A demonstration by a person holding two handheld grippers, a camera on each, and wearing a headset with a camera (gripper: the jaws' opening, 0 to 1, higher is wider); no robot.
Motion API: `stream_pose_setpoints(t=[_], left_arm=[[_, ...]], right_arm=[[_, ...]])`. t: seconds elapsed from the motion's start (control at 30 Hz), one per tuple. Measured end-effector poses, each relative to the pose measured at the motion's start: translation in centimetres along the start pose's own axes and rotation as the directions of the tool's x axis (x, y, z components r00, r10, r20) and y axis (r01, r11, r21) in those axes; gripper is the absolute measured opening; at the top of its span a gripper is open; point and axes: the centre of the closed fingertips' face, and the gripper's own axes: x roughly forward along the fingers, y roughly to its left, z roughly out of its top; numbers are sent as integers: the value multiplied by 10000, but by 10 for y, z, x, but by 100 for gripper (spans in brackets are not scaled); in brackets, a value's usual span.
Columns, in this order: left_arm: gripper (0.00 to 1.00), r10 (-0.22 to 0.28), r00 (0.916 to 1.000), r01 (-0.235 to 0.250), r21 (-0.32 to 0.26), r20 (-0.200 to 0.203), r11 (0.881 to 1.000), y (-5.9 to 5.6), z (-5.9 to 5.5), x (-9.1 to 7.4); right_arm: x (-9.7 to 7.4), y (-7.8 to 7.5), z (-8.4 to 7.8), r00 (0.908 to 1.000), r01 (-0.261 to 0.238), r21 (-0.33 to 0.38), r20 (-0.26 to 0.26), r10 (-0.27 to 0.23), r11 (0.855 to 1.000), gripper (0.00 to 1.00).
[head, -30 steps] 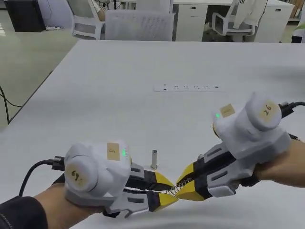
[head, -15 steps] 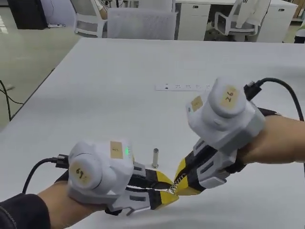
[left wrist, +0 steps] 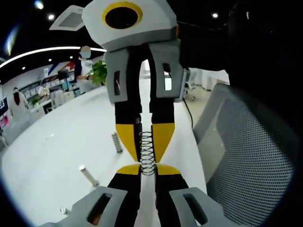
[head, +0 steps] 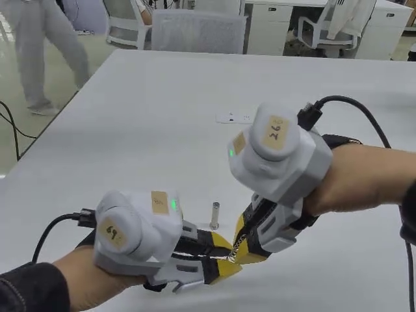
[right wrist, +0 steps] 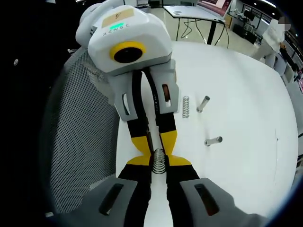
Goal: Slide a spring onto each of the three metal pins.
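Head view — on the smooth white table (head: pixel 130 117), left gripper (head: pixel 224 263) and right gripper (head: pixel 242 246) meet tip to tip near an upright pin (head: pixel 214 214). Left gripper view: the right jaws clamp a coiled wire spring (left wrist: pixel 147 153), its axis along them. Right gripper view — the left jaws pinch a thin pin (right wrist: pixel 149 137), in line with it.

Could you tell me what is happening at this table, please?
A person works two grippers tip to tip over the white table. The right gripper has its jaws shut on a spring. The left gripper has its jaws closed on what looks like a thin pin, which meets the spring's end. A second spring, an upright pin and a lying pin sit on the table.
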Motion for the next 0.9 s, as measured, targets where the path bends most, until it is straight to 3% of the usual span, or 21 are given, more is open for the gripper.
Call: stream_pose_setpoints(t=[0.27, 0.63, 0.9], left_arm=[[5, 54, 10000, -52, -364, 28, 9993, 3, -1, -3], [21, 137, 9999, -131, -792, 63, 9968, 5, -4, -12], [30, 549, 9984, -528, -1287, 126, 9903, 12, -10, -29]], right_arm=[[0, -4, 3, 10000, -22, -82, -87, 22, 10000, 8], [-5, -12, 2, 9999, 127, 82, 53, -127, 9999, 8], [-9, -17, 1, 9997, 232, 146, 54, -233, 9996, 8]])
